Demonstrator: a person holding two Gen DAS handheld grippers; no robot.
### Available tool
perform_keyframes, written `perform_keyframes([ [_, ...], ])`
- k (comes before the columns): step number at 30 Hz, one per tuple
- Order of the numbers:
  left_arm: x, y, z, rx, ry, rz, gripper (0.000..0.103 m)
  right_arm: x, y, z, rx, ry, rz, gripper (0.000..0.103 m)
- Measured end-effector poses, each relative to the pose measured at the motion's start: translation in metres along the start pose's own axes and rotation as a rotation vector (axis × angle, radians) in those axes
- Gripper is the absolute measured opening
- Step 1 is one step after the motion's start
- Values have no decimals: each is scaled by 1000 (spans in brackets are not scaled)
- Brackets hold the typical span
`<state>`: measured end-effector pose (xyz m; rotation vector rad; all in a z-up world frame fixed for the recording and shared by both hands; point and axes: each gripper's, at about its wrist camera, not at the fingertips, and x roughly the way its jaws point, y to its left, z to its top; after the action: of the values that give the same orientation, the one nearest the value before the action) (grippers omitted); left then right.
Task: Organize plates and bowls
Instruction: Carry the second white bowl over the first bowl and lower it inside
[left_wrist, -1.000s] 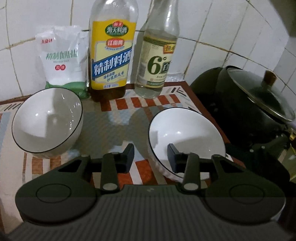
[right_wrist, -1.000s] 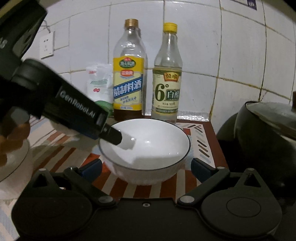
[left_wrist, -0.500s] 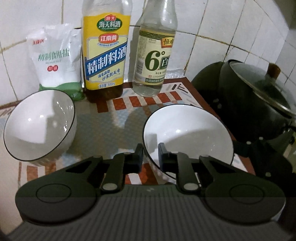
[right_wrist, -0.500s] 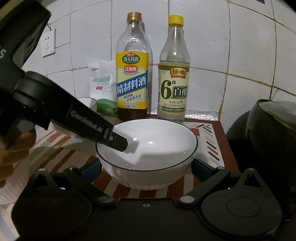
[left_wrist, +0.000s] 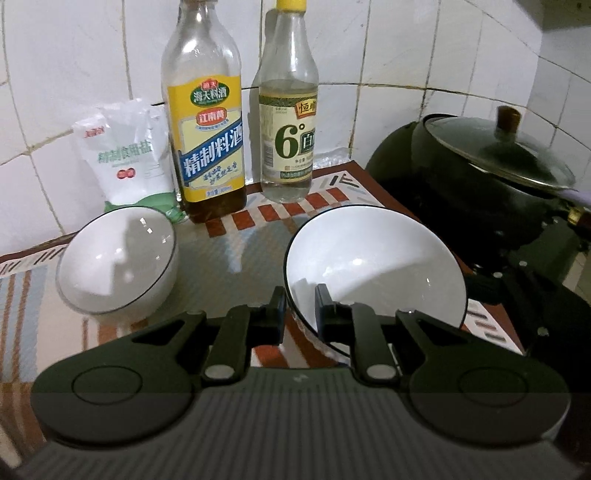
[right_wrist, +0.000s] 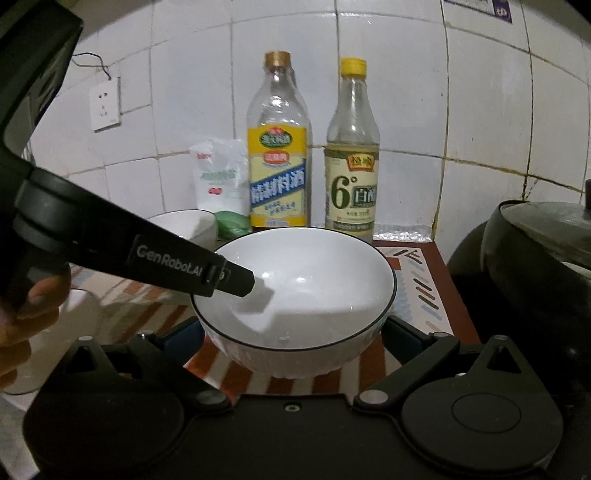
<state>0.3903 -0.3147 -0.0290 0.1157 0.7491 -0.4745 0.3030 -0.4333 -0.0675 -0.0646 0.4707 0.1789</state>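
At the left of the left wrist view a white bowl with a dark rim (left_wrist: 118, 264) sits tilted on the striped mat (left_wrist: 229, 254) covering the worktop. Behind it, against the tiled wall, stand a salt bag (left_wrist: 127, 157), a cooking wine bottle (left_wrist: 205, 122) and a white vinegar bottle (left_wrist: 288, 110). Lower centre, the left hand-held gripper (left_wrist: 300, 306) is clamped on the near rim of a second white bowl (left_wrist: 373, 266), one finger outside and one inside. At the far right sits a dark lidded pot (left_wrist: 476, 184). In the right wrist view the right hand-held gripper (right_wrist: 293, 334) stands wide, its fingers flanking that same bowl (right_wrist: 314, 295); whether they touch it cannot be told.
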Motion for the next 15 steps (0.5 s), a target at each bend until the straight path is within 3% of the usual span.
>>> perform_keyframes([
  [7, -48, 6, -23, 24, 40, -11, 14, -39, 43, 1, -30, 42, -16, 103],
  [15, -117, 19, -44, 69, 12, -29, 14, -87, 93, 9, -45, 55, -32, 103],
])
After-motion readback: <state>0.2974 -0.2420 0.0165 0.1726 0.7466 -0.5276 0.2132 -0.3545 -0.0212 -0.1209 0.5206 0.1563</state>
